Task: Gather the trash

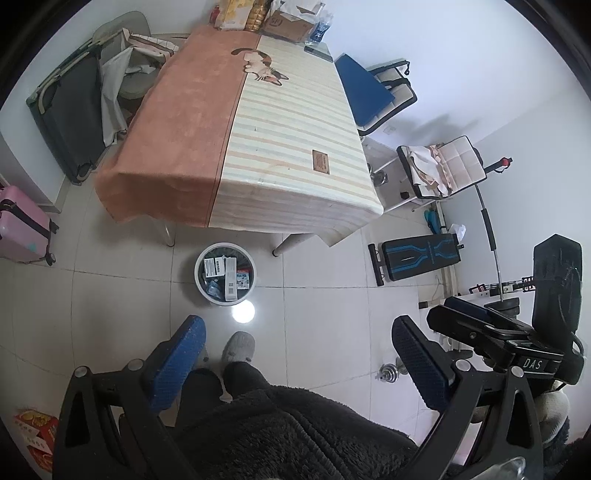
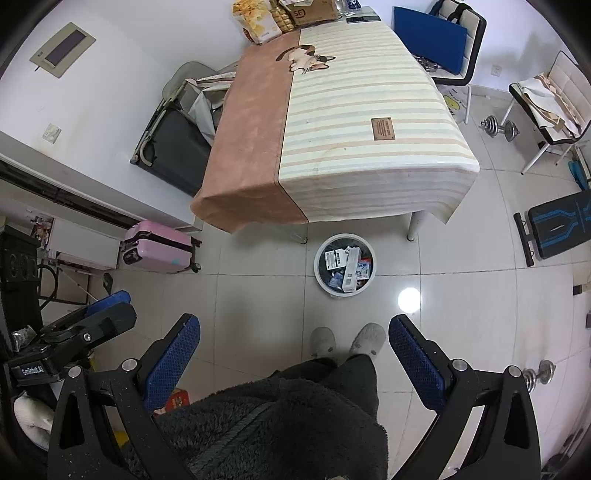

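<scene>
Closest in, both grippers are held up high looking down at the floor. The left gripper [image 1: 299, 360] has its blue pads spread wide with nothing between them, and the right gripper [image 2: 293, 356] is the same, wide apart and empty. Under them you just see the person's dark fleece jacket [image 2: 280, 424] and grey slippers [image 2: 365, 339] on the tile.

A bit further out, the trash bin [image 2: 320, 275] sits on the floor just in front of the table's near edge, between the table legs. It already has small boxes and packets [image 2: 349, 271] in it, piled around the middle. The near part of the table [image 2: 369, 147], with its striped and orange cloth, looks bare apart from the sewn patch. So my guess is the collecting is mostly done, or the next piece is somewhere else.

Far end of the table: a cardboard box [image 2: 314, 13], a snack bag [image 2: 256, 22] and some other stuff crowded against the wall. Can't tell whether any of it counts as trash.

What could go wrong: reaching that far end from here means leaning over the bin, and a foot could easily knock it over since it's right in the walking line. Also dumbbells [image 2: 500, 127] are lying loose on the floor on the right, a proper trip hazard. And grabbing from that crowded pile could tip the neighbours.
</scene>
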Motion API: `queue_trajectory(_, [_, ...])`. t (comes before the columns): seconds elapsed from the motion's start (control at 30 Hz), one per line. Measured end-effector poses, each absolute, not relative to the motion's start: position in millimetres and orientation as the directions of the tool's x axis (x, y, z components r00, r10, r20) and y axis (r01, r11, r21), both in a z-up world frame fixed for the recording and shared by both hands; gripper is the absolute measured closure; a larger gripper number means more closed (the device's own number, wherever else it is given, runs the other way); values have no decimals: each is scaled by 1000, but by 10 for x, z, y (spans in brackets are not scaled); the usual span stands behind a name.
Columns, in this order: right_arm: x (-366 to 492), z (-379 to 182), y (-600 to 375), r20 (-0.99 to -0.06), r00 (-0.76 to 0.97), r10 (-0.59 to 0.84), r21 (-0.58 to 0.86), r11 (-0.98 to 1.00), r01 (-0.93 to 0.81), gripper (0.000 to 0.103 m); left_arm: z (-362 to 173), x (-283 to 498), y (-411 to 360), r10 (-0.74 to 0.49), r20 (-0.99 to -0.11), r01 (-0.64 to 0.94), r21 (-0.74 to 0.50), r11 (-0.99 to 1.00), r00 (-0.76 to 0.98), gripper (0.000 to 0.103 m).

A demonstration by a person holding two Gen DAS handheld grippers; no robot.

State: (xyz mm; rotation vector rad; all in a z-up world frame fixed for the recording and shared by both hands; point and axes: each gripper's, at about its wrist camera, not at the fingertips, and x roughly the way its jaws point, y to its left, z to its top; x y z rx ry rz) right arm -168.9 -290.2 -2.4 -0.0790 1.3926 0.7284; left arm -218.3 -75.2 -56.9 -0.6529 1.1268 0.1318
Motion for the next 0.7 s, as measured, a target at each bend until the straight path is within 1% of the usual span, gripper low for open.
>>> queue_trajectory(0.7, [-1701,116,-2937,-905,7,425,360,775,-518,0,-397,-2170,-871,-187,-868,-403,-392,827,460,0])
